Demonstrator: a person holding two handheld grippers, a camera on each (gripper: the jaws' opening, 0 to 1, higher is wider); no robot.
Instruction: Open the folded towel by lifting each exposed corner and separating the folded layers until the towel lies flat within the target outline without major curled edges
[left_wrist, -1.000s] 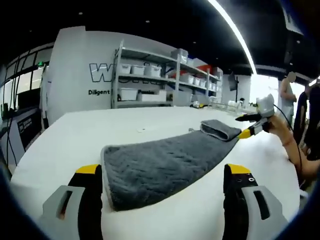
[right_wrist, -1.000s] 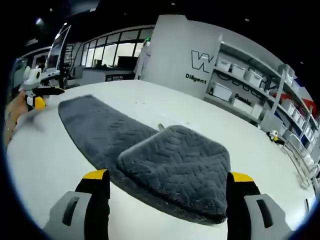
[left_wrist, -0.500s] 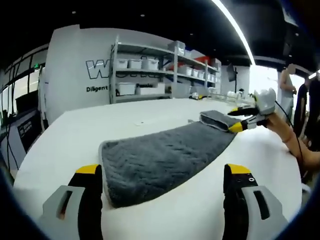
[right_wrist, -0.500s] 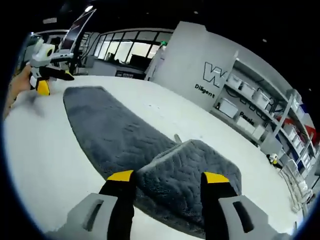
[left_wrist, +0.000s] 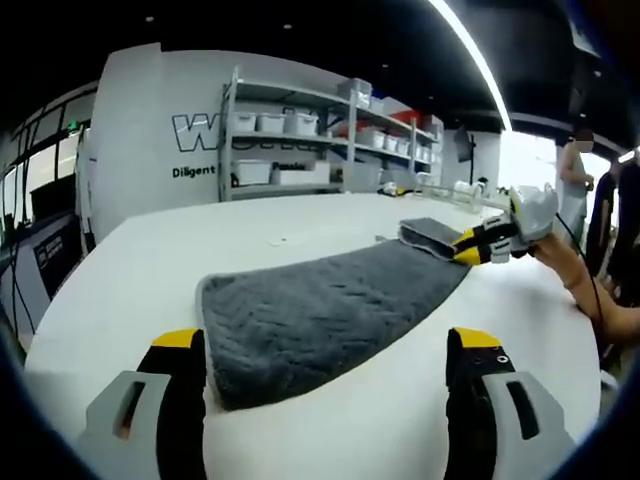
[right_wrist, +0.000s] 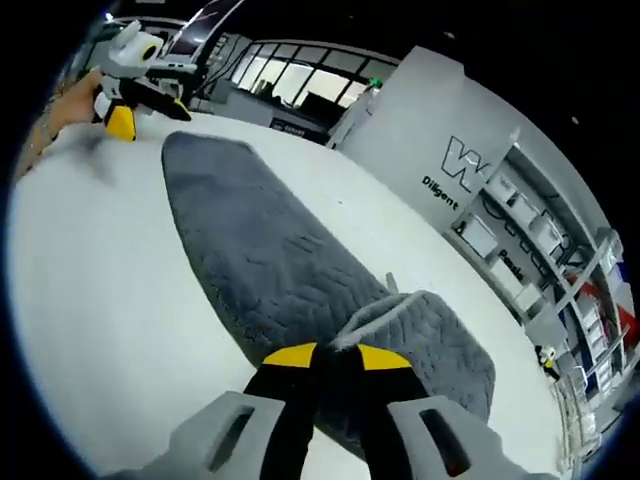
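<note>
Grey towel (left_wrist: 320, 315) spread long on white bench (left_wrist: 150, 270), far end folded. Right gripper (right_wrist: 335, 358) pinched on folded corner; left gripper (left_wrist: 325, 350) open. Soft, limp, light; best held at corners.

Handheld two-jaw grippers, grey bodies with yellow-tipped black jaws

The left gripper (left_wrist: 325, 345) has pale grey moulded jaw mounts with dark slots, black jaws, yellow tips and small screws on one mount. The right gripper (right_wrist: 335, 358) has matching grey mounts, black jaws and yellow caps.
</note>
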